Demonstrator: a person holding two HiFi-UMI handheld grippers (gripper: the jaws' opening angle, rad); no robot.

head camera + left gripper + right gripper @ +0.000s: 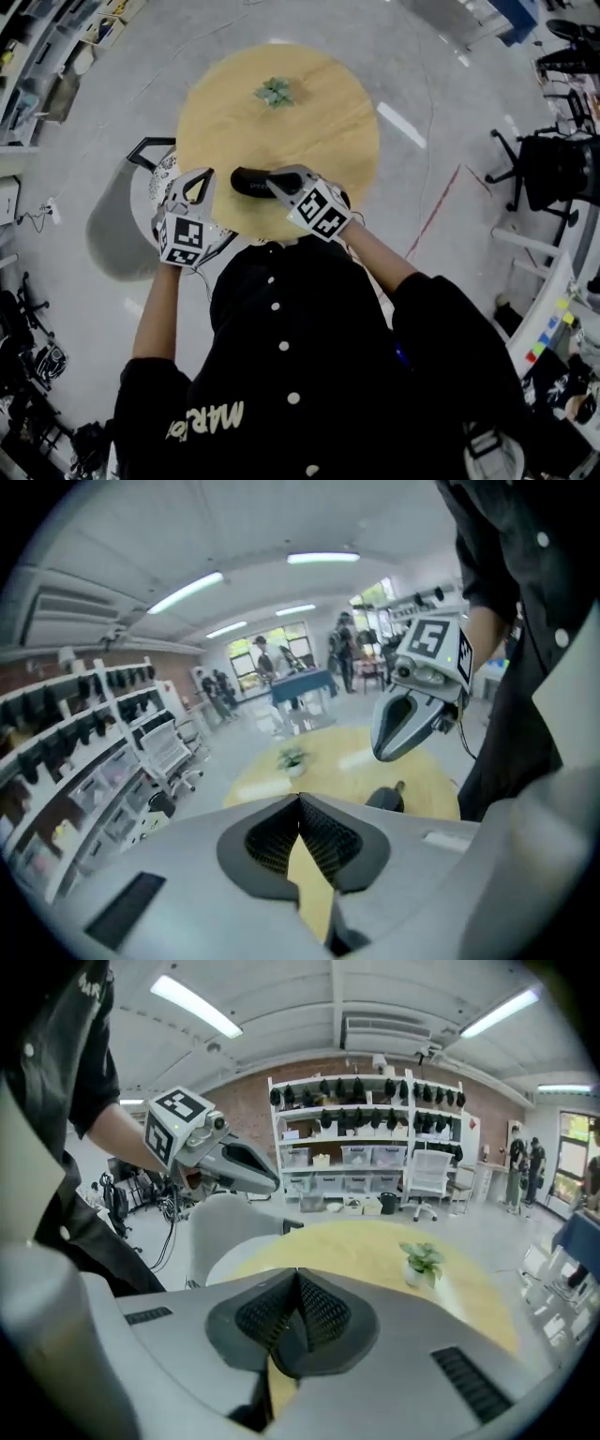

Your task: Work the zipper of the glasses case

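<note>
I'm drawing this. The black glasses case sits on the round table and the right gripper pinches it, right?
No: the right gripper is shut on nothing, the right gripper view shows. The black glasses case does sit on the round table.

Perhaps "MAR" on black shirt

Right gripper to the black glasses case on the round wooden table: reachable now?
Probably yes. The right gripper hangs right by the black glasses case with nothing between them; the small potted plant sits well across the round wooden table. Its fingers are shut and empty, so they'd need opening first.
</note>
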